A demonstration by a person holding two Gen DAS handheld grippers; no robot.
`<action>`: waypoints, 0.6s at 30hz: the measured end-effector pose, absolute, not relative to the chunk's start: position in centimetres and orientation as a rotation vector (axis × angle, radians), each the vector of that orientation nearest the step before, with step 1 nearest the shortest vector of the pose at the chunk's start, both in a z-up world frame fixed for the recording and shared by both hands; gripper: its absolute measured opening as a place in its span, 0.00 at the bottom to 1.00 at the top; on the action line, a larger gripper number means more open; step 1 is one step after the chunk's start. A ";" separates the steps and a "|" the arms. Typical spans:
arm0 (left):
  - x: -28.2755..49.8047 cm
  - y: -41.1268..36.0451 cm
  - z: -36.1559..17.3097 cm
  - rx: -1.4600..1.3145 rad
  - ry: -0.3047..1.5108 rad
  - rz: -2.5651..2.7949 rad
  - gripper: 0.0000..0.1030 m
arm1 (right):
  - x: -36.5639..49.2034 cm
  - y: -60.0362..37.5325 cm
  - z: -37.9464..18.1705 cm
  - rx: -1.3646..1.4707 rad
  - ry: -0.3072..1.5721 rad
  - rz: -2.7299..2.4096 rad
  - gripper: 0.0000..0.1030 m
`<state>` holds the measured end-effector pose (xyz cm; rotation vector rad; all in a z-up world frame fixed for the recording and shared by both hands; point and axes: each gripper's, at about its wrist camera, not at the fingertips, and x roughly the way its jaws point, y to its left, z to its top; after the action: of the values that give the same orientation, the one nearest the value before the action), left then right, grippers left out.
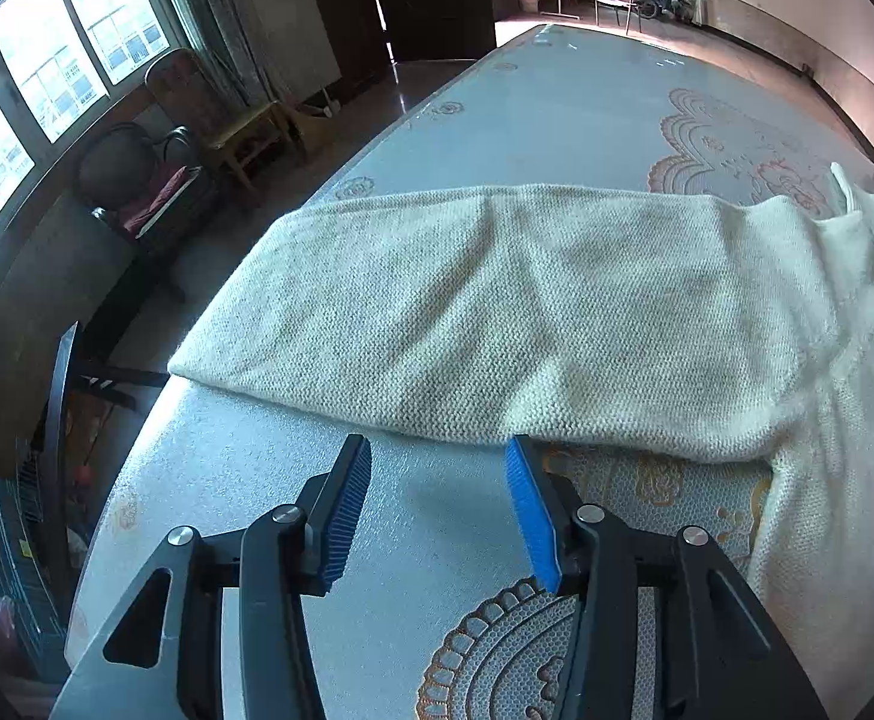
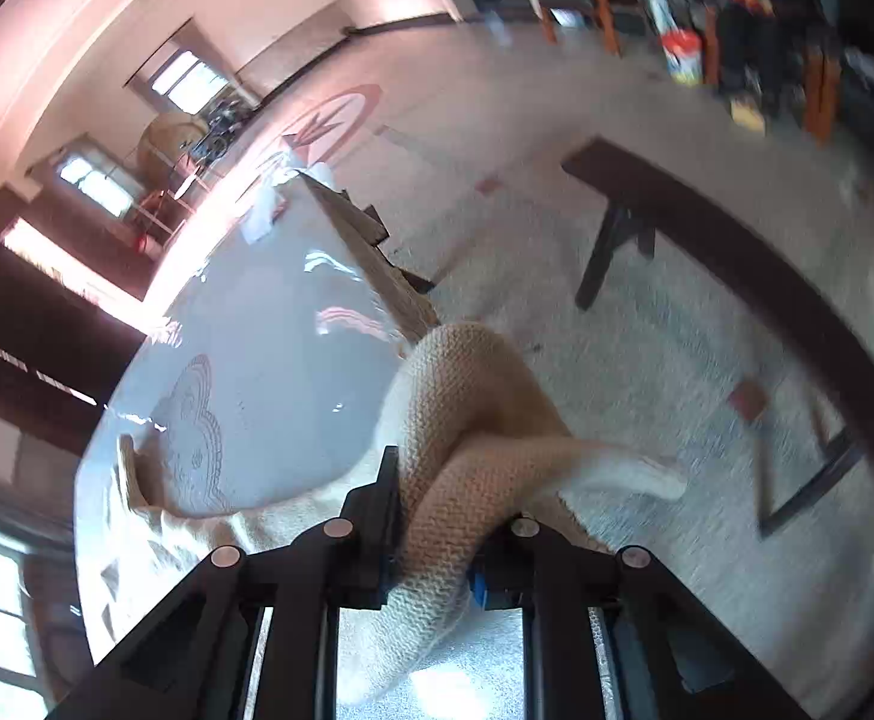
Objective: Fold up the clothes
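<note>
A cream knitted sweater (image 1: 526, 312) lies in a wide flat band across the patterned table (image 1: 245, 510), and its right part bunches up at the frame's edge. My left gripper (image 1: 437, 444) hovers just short of the band's near edge. It is open, with nothing between its blue pads (image 1: 529, 516). In the right wrist view my right gripper (image 2: 442, 498) is shut on a bunched fold of the same sweater (image 2: 466, 396), held up by the table's right edge. A sleeve end (image 2: 646, 477) dangles past the fingers above the floor.
Dark chairs (image 1: 137, 180) and a wooden chair (image 1: 245, 126) stand by the windows beyond the table's left edge. A long dark bench (image 2: 706, 222) stands on the floor to the right of the table (image 2: 269, 360). The table stretches far ahead beyond the sweater.
</note>
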<state>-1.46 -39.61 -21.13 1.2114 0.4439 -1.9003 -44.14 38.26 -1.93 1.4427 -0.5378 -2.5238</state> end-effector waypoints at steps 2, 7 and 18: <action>-1.4 -39.5 -21.2 1.200 0.451 -1.905 0.48 | -43.8 34.7 1.4 1.364 -0.386 -2.558 0.12; -0.8 -39.6 -21.4 1.168 0.490 -1.908 0.48 | -40.6 21.7 7.5 1.076 0.111 -2.584 0.12; 0.2 -39.8 -21.9 1.154 0.564 -1.931 0.59 | -23.6 -8.1 -6.9 1.031 0.723 -1.842 0.26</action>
<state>0.17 -39.75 -21.89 1.1538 0.5639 -1.9308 -23.57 -8.08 -6.91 1.0312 0.7235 -1.8423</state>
